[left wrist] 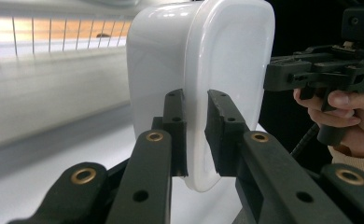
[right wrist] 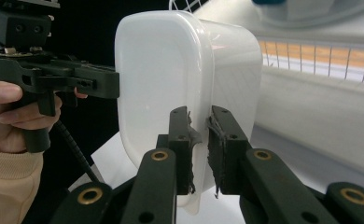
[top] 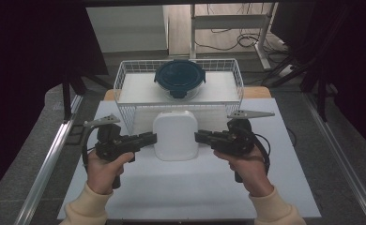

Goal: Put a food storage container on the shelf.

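A white, rounded-square plastic container with a lid (top: pixel 175 135) is gripped from both sides and appears to be lifted clear of the white surface (top: pixel 190 187), in front of the white wire basket shelf (top: pixel 125 86). The left gripper (top: pixel 149 138) comes in from the person's left and the right gripper (top: pixel 201 137) from the right, each pinching the protruding rim where lid and body meet. In the left gripper view the fingers (left wrist: pixel 175 126) are closed on that thin rim, and in the right gripper view the fingers (right wrist: pixel 180 140) clamp the same rim on the opposite side; the pad lining there looks frayed.

The step in hand seems to be carrying the container upward, most likely toward the top of the shelf, where a round, dark blue-lidded glass container (top: pixel 179 78) already sits at the middle. Whether the container's base has fully left the surface is hard to tell from above.

The container's lid faces up toward the camera in the high view, and its slightly longer axis runs away from the person. The next move calls for both hands to rise together and level, so the rim does not slip from either grip, then forward over the basket's front wire wall.
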Tool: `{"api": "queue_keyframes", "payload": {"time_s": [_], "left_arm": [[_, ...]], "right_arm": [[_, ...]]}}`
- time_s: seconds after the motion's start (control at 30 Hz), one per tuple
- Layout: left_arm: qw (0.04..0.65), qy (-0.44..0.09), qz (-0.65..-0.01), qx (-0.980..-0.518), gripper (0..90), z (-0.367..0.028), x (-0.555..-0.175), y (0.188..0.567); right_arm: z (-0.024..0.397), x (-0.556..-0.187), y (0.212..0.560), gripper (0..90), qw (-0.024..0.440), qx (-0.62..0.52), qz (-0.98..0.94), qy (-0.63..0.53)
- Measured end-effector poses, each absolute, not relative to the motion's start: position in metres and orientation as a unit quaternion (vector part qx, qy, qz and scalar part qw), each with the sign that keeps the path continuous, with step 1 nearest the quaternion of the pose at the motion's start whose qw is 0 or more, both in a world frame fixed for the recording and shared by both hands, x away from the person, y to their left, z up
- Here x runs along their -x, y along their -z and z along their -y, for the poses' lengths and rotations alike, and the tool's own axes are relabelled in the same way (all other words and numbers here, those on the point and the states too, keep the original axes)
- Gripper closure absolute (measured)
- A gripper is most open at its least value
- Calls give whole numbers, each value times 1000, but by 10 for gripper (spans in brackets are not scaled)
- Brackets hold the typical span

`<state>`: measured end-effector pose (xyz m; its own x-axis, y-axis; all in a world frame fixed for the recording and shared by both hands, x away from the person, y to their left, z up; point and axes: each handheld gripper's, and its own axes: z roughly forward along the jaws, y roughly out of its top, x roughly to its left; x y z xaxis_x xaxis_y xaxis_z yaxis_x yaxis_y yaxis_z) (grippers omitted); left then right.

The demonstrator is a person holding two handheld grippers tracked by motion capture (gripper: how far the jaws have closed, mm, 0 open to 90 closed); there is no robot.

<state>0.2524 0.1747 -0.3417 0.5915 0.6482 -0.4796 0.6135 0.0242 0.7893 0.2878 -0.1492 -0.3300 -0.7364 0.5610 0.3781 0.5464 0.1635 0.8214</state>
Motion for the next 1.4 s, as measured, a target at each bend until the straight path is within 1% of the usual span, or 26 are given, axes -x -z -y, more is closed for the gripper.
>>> {"api": "queue_keyframes", "payload": {"time_s": [0.13, 0.2, 0.47, 0.6, 0.8, 1.07, 1.17, 1.27, 1.4], "left_arm": [[560, -18, -446, -698, 787, -176, -258, 327], [558, -26, -446, -699, 787, -176, -262, 320], [565, -26, -437, -700, 791, -179, -279, 293], [568, -35, -429, -701, 791, -180, -287, 272], [570, -43, -423, -703, 792, -181, -307, 243], [580, -10, -436, -688, 789, -191, -352, 226], [580, 4, -439, -686, 787, -194, -367, 224], [571, 8, -449, -687, 786, -192, -381, 225], [561, 27, -465, -684, 788, -189, -401, 229]], "right_arm": [[148, -291, 315, 793, 14, -357, -761, -541], [147, -295, 309, 793, 16, -357, -760, -543], [147, -313, 286, 792, 16, -354, -757, -549], [146, -321, 266, 792, 28, -349, -757, -551], [145, -338, 237, 792, 31, -344, -753, -560], [138, -374, 206, 791, 31, -351, -757, -551], [134, -389, 200, 791, 28, -355, -760, -544], [133, -405, 201, 790, 22, -363, -762, -536], [135, -426, 211, 786, 6, -387, -755, -529]]}}
